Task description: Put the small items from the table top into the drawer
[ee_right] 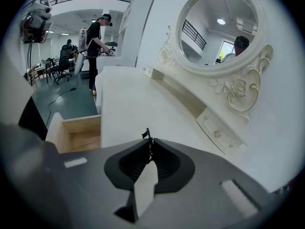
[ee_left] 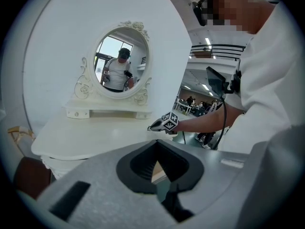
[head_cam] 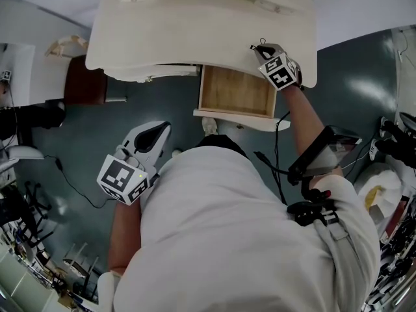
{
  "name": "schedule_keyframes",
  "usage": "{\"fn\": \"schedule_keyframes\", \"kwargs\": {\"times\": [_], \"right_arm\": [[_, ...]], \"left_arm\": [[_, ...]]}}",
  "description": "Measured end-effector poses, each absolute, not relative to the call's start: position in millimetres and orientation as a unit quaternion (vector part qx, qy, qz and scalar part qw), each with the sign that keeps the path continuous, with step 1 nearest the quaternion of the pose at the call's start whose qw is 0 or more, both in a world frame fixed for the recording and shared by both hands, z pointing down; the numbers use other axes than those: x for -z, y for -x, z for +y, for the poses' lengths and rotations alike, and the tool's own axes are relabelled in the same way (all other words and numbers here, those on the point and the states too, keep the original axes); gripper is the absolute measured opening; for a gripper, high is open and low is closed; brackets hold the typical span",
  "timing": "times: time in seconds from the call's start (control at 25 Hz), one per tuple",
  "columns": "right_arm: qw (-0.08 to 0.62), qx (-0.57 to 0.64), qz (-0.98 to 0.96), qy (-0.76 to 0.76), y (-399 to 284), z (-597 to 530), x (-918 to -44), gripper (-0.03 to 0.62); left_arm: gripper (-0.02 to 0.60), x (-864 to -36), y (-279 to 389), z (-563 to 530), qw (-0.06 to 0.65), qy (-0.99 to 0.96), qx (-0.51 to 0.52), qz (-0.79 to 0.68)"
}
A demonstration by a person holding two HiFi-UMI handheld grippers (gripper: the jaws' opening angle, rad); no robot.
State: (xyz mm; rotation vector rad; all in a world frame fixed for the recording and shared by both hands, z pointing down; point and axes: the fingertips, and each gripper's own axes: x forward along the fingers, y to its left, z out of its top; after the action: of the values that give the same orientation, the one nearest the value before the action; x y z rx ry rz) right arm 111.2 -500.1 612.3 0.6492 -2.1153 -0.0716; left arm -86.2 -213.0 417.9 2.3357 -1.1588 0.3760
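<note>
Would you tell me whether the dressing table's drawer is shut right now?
No, the drawer stands pulled out from under the table top, its wooden inside showing in the head view.

Bright even overhead light, white table top (head_cam: 195, 38) washed out, strong fisheye bending, dark blurred corners

The worktop (head_cam: 195, 38) is smooth cream paint with a soft sheen. The open drawer (head_cam: 235, 91) shows bare pale wood, matt. The right tongs (ee_right: 149, 138) are matt grey plastic with ribbed black pads (ee_right: 167, 165); the thin item (ee_right: 146, 134) in them is matt black. The floor (head_cam: 351, 77) is glossy.
</note>
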Motion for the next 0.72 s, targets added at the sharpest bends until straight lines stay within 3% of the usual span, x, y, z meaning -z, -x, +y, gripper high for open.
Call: {"fn": "schedule_keyframes", "kwargs": {"times": [0.72], "right_arm": [[0.455, 0.013, -0.845, -0.281, -93.3, -400.7, -604.2, 0.025]], "left_arm": [[0.002, -420.3, 126.7, -146.5, 0.244, -0.877, -0.133, -0.392]]}}
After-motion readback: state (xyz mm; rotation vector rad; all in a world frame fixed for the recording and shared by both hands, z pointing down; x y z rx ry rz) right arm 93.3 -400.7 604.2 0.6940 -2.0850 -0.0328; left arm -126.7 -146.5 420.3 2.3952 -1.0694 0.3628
